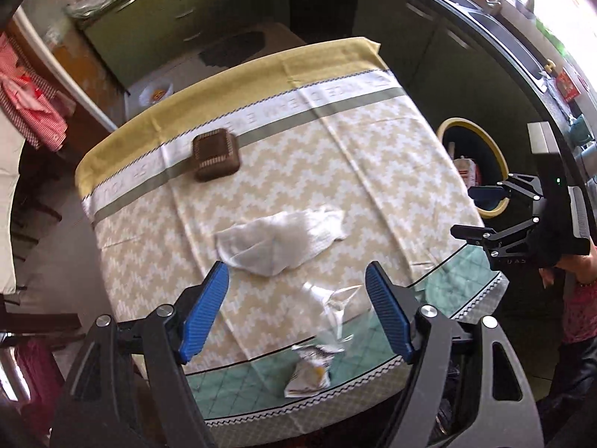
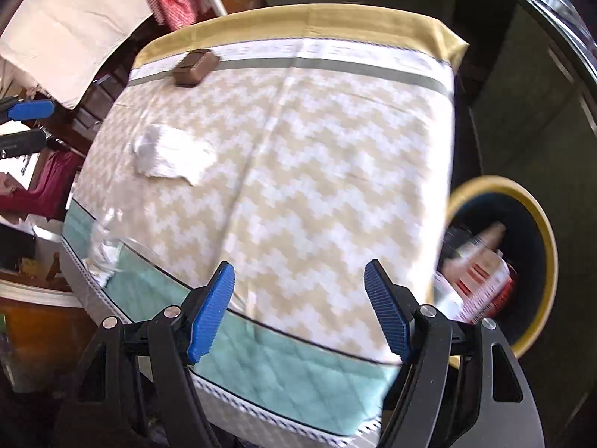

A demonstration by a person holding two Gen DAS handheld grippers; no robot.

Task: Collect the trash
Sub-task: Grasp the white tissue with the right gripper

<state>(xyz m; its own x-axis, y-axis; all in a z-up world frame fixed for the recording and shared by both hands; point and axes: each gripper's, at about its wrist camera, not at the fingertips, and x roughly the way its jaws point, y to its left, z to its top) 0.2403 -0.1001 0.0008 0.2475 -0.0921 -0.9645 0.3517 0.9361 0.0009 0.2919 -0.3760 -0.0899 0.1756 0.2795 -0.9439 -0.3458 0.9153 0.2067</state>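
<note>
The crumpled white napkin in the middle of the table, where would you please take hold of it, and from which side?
Grip the crumpled white napkin at its raised central fold, coming from above: it lies nearly flat on the tablecloth, so only that ridge offers the fingers something to pinch.

My ribbed blue rubbery pads (image 1: 203, 311) are hovering over the matt woven zigzag tablecloth (image 1: 298, 156); near me, glossy clear plastic wrap (image 1: 335, 306) is crinkling beside soft white cloth (image 1: 280, 239).

Both grippers, left gripper (image 1: 296, 308) and right gripper (image 2: 298, 306), have black frames, silver screws, ribbed blue pads; the person's sleeve (image 1: 578, 310) looks pinkish.
</note>
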